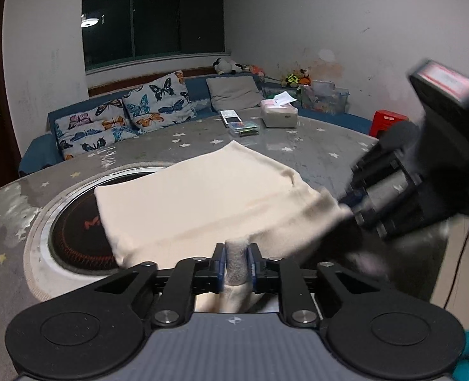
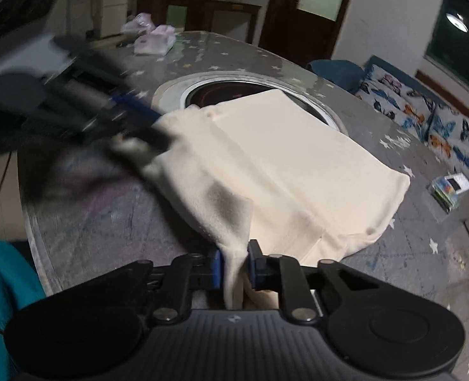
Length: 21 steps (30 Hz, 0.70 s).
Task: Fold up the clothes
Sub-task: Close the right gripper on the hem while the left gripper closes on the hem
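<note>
Left wrist view: the left gripper [image 1: 237, 265] is pinching the near edge of the cream cloth [image 1: 199, 197], which is lying over the table [image 1: 313, 149] and its round burner [image 1: 72, 231]. Right gripper [image 2: 237, 266] is clamping another corner, angling in low, blurred with motion.

The cream garment [image 1: 202, 197] is soft, matt, fleecy cloth with a fine nap. Under it the table [image 1: 313, 155] has a glossy grey star-printed covering, perhaps clear plastic over cloth; blur leaves that unsure. At 9 o'clock from the garment, the inset cooktop [image 1: 75, 231] shows shiny dark glass inside a brushed metal ring. Both gripper bodies are matt black plastic with smooth blue pads [image 2: 217, 268] and bright metal rivets.
</note>
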Each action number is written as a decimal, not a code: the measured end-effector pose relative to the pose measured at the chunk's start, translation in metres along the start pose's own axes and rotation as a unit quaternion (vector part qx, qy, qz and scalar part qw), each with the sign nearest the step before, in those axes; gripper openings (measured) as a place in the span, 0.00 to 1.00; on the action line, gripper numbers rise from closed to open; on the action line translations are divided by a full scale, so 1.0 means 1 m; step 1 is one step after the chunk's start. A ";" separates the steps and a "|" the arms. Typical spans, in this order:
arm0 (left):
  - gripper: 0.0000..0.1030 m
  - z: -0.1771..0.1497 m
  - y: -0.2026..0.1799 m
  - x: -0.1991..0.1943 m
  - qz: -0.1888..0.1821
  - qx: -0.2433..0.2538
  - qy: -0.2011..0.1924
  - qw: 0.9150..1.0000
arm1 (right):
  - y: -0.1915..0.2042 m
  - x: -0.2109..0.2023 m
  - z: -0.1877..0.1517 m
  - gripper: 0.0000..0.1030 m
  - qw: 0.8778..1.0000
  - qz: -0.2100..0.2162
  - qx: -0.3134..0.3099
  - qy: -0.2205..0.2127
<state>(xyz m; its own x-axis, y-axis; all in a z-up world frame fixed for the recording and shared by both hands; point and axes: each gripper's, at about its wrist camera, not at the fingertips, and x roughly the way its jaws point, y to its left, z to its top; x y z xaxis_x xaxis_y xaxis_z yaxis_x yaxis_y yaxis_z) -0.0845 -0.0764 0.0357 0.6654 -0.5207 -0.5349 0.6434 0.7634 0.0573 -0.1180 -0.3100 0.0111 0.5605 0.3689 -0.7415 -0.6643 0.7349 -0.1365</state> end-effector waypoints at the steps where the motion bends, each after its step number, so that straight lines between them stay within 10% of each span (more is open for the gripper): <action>1: 0.34 -0.004 -0.001 -0.004 0.004 0.007 0.001 1.000 | -0.003 -0.001 0.002 0.12 1.000 0.002 0.009 -0.001; 13: 0.42 -0.032 -0.016 -0.002 0.058 0.144 0.018 0.988 | -0.015 -0.013 0.017 0.10 0.999 -0.004 0.049 -0.024; 21: 0.07 -0.037 -0.014 -0.003 0.053 0.166 0.017 0.985 | -0.013 -0.017 0.015 0.08 0.997 -0.012 0.061 -0.036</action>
<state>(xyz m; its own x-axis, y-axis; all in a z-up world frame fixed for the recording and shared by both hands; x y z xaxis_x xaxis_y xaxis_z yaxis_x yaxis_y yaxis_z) -0.1100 -0.0712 0.0054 0.7263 -0.4271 -0.5387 0.6627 0.6430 0.3838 -0.1114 -0.3170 0.0354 0.6126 0.3876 -0.6889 -0.5876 0.8062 -0.0690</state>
